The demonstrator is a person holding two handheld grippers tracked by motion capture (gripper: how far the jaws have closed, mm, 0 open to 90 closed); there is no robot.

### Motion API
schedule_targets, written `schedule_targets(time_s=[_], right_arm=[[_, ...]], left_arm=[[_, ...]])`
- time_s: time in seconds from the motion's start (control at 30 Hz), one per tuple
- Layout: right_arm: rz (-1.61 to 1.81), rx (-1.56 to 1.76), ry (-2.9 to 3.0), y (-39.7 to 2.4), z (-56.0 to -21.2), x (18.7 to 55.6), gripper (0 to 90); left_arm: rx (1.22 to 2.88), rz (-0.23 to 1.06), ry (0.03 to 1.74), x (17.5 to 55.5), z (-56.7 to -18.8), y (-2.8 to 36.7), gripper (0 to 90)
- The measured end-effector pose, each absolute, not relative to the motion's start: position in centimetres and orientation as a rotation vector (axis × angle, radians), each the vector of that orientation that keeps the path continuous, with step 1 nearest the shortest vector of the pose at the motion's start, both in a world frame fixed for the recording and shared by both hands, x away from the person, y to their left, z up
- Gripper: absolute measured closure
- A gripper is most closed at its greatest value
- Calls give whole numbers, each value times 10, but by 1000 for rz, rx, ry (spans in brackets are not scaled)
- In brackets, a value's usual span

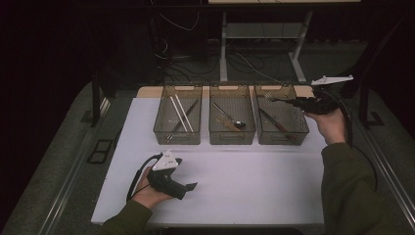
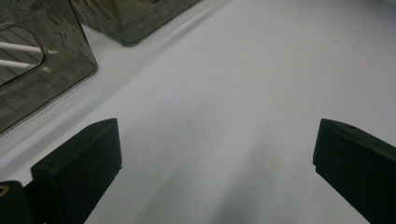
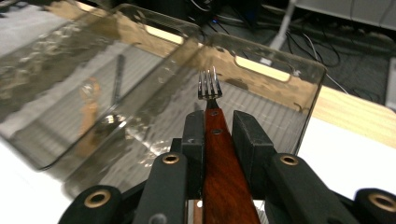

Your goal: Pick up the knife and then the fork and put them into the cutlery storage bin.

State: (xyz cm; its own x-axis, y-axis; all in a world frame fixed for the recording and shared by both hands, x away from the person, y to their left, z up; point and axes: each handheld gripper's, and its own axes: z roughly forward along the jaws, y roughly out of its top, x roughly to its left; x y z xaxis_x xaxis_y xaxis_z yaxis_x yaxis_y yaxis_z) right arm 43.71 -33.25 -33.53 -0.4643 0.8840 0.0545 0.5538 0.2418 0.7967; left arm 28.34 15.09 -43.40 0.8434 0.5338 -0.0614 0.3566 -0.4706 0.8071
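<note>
Right tongs (image 3: 218, 135) clamp the wooden-handled steel fork (image 3: 211, 100) above the rightmost smoky plastic bin (image 1: 299, 128), while the left tongs (image 2: 215, 158) gape wide over the white surface (image 2: 243, 93).

You have three clear bins in a row at the far side of the white board (image 1: 235, 186). The left bin (image 1: 178, 135) holds two white sticks (image 1: 180, 112) and a dark utensil lying crosswise to them. The middle bin (image 1: 232, 136) holds a spoon (image 1: 234, 121) and a wooden-handled piece. Behind the table, cables (image 1: 254, 66) lie on the floor around a desk frame (image 1: 223, 54).
</note>
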Motion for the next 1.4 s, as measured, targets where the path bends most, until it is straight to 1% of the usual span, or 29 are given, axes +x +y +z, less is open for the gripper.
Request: schedule_targets(time_s=[0.37, 0.87, 0.93, 1.07, 1.17, 1.27, 1.3, 1.4], right_arm=[[1039, 1411, 2105, -316, -366, 460, 757], [934, 1513, 2068, -314, -384, 464, 743], [947, 1515, 2074, -315, -386, 464, 605], [1006, 1478, 2077, -316, -384, 459, 448], [1038, 1446, 2075, -316, -381, 452, 373], [1113, 1426, 2083, -318, -379, 443, 335], [1139, 1410, 2086, -318, -379, 440, 296], [1174, 1369, 2093, -319, -376, 428, 227]], left_arm=[[2118, 247, 647, 283, -434, 151, 0], [2118, 243, 645, 285, -435, 152, 4], [2117, 245, 645, 285, -434, 152, 4], [2112, 242, 653, 285, -434, 153, 4], [2111, 240, 662, 285, -435, 153, 9], [2106, 243, 661, 285, -433, 154, 8], [2097, 241, 667, 285, -433, 154, 8], [2102, 243, 662, 285, -433, 154, 7]])
